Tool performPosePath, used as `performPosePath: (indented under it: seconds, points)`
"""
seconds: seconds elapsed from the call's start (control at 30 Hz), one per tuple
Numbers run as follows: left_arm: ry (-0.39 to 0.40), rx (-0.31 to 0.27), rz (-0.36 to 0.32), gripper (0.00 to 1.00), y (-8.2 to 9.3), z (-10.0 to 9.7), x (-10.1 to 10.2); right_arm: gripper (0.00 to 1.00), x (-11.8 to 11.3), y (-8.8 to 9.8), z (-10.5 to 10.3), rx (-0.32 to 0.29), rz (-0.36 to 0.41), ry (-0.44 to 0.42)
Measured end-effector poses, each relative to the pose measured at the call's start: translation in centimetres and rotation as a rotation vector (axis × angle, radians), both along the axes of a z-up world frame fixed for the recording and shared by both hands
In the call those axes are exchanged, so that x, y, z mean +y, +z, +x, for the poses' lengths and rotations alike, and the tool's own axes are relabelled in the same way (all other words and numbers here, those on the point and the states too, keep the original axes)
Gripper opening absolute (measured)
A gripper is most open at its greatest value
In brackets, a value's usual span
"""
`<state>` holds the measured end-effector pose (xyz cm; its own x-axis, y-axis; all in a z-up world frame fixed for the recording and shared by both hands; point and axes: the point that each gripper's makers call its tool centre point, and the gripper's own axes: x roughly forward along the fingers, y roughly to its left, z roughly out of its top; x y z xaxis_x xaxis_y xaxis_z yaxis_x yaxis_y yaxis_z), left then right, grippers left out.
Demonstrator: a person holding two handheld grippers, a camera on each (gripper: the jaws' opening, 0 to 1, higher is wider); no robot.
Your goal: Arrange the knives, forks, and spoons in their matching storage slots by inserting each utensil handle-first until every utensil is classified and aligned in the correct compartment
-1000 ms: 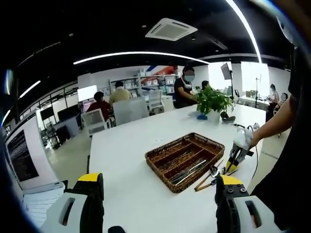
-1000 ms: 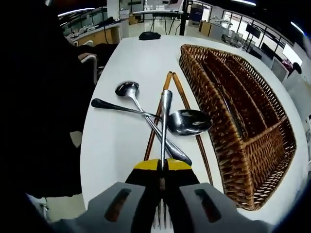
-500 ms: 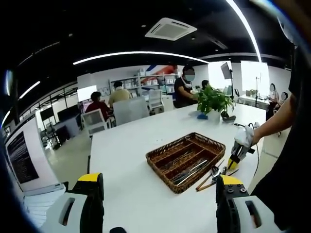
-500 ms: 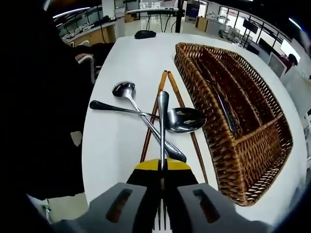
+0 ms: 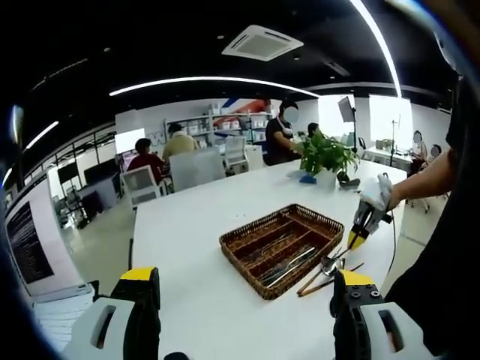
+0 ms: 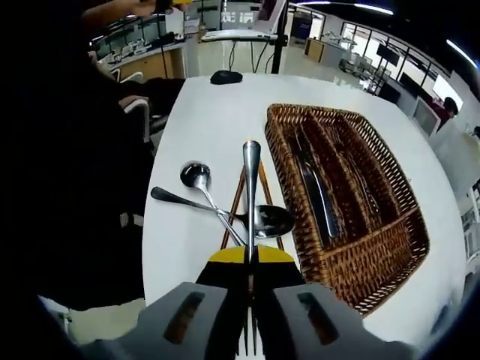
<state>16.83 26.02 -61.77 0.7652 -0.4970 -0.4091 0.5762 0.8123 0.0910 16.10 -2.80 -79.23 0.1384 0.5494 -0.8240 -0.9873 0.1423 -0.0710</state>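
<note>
My right gripper point(image 6: 251, 259) is shut on a steel fork point(image 6: 251, 172), handle pointing forward, tines back between the jaws, held above the white table. Below it lie two spoons point(image 6: 225, 214) crossed over a pair of wooden chopsticks point(image 6: 235, 204). To the right stands the wicker cutlery tray point(image 6: 367, 277) with knives point(image 6: 311, 191) in one slot and more cutlery beside them. My left gripper point(image 5: 244, 300) stands open over the table's near end, far from the tray point(image 5: 240, 262). In the left gripper view a gloved hand holds the right gripper point(image 5: 366, 223) over the spoons point(image 5: 328, 265).
A potted plant point(image 5: 326, 154) stands at the table's far end, and a black mouse point(image 6: 225, 76) lies beyond the tray. The table edge runs close to the left of the spoons. Several people and chairs are at the far side of the room.
The right gripper has risen with the fork, so spoons, chopsticks and tray look smaller and farther below. The left gripper has hardly moved and stays open.
</note>
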Motion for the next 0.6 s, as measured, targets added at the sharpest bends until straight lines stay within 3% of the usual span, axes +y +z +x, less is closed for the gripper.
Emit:
performPosePath:
  seconds: [0.2,0.47,0.6]
  points:
    - [-0.012,-0.013,-0.006,1.00,0.4,-0.2,-0.8,0.00,0.9,4.2,0.5,-0.041,0.034,0.024]
    - [-0.019,-0.016,-0.018,1.00,0.7,-0.1,-1.4,0.00,1.5,7.6,1.0,-0.087,0.040,0.044]
    - [-0.024,-0.013,-0.029,1.00,0.8,-0.1,-1.7,0.00,1.8,8.9,0.9,-0.077,0.025,0.047]
